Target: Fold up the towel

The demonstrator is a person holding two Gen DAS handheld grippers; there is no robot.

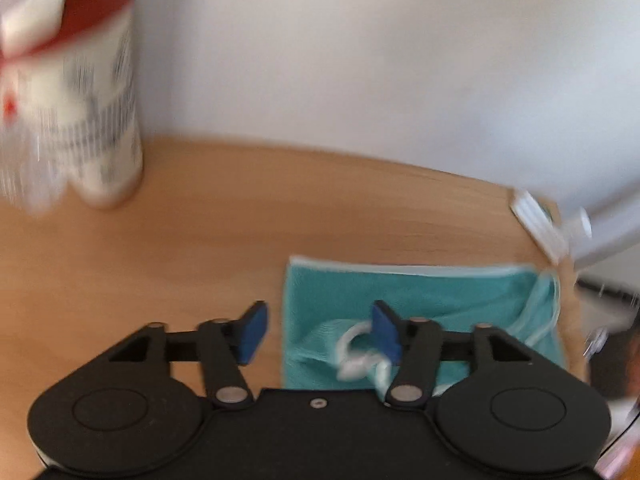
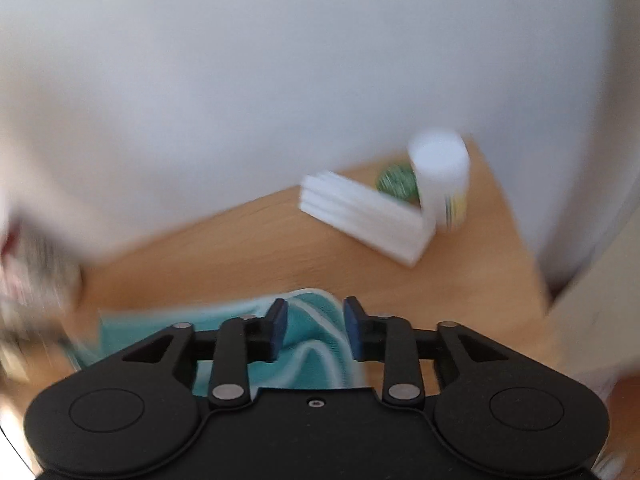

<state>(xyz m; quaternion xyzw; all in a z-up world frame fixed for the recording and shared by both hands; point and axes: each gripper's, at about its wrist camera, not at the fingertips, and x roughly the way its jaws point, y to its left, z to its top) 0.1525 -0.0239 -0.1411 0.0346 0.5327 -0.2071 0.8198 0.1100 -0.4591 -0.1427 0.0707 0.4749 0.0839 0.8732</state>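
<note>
The towel is seen as soft teal cloth with a fine nap and a pale stitched hem. The bench is finished in smooth, matt light wood. Both the left gripper and right gripper are made of matt black plastic with bright metal pins and blue pads.

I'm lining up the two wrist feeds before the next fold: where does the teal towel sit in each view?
Left wrist view: the teal towel lies flat at lower right, under the right finger of the open left gripper.
Right wrist view: it is at bottom centre, bunched up between the fingers of the open right gripper.
Shared landmark: the white ribbed block, at the table's far right edge in the left view.
</note>
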